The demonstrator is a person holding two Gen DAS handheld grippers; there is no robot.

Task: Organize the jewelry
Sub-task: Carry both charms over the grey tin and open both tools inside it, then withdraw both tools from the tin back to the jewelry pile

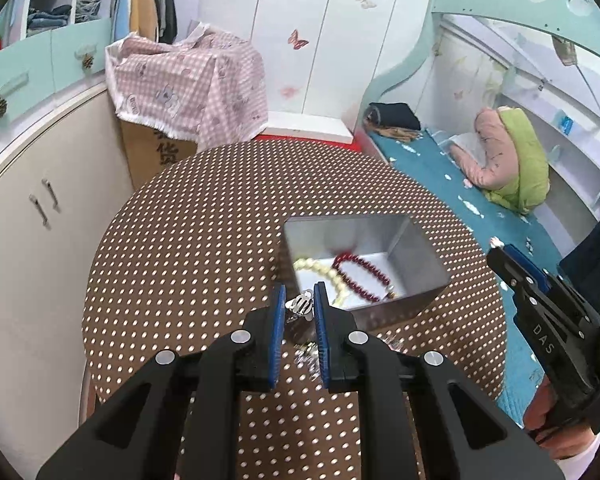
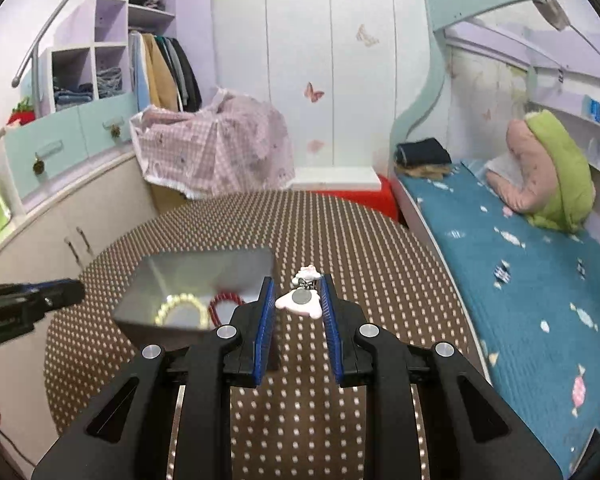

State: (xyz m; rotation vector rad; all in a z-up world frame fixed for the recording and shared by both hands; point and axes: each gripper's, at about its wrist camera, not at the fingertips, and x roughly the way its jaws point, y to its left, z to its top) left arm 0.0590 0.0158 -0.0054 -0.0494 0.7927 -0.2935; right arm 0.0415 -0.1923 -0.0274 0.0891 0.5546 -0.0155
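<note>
both grippers tilted down — left gripper [image 1: 299, 305], right gripper [image 2: 297, 301]

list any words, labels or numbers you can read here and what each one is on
"DAS" - in white letters on the black body of the right gripper, seen from the left wrist view.
Dark printed characters on the cardboard box under the pink checked cloth: part hidden, too blurred to read.
Nothing else is readable.
</note>
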